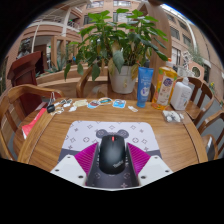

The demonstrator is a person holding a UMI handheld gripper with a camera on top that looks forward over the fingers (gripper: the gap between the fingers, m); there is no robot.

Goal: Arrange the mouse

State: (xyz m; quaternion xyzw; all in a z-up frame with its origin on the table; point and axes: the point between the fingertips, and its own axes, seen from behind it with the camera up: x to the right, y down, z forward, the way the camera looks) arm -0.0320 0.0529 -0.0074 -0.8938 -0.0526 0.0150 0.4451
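A black mouse (113, 150) with a red scroll wheel sits between my two fingers, its front pointing away from me. My gripper (113, 160) is shut on it, with the pink pads (87, 157) pressed against both of its sides. Under and ahead of the mouse lies a white patterned mouse pad (110, 128) on the wooden table (60, 135). I cannot tell whether the mouse rests on the pad or is held just above it.
Beyond the pad stand a potted plant (122, 50), a blue tube (146, 86), a yellow bottle (166, 88) and a white bottle (181, 95). Small cards (100, 103) lie at the far edge. A wooden chair (18, 105) stands at the left, with a red item (33, 123) nearby.
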